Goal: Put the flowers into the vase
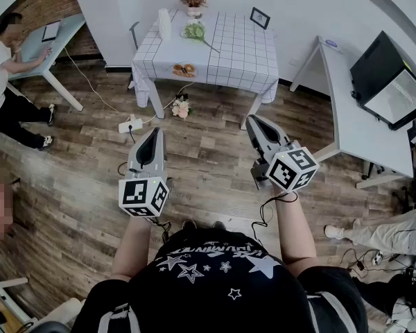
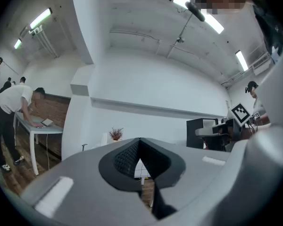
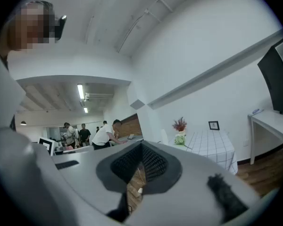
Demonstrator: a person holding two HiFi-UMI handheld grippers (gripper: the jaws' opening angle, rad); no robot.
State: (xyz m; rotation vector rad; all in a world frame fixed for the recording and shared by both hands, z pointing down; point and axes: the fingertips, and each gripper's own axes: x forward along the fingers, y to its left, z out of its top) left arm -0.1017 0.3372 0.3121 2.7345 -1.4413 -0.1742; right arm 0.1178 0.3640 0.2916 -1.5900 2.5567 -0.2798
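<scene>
Dark wood-plank floor (image 1: 215, 151), white walls (image 1: 298, 5), checked-cloth table (image 1: 243, 54), white desk (image 1: 360, 123), ceiling strip lights (image 2: 40, 19).

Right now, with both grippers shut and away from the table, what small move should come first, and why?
I would probably step forward toward the checked table. The left gripper and the right gripper are both shut and empty, held level over the wooden floor, well short of the table. The flowers lie on the tabletop near the tall white vase, out of reach.

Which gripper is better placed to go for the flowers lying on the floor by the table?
Left, probably. The floor flowers lie nearer the left gripper than the right gripper; both are shut and empty.
</scene>
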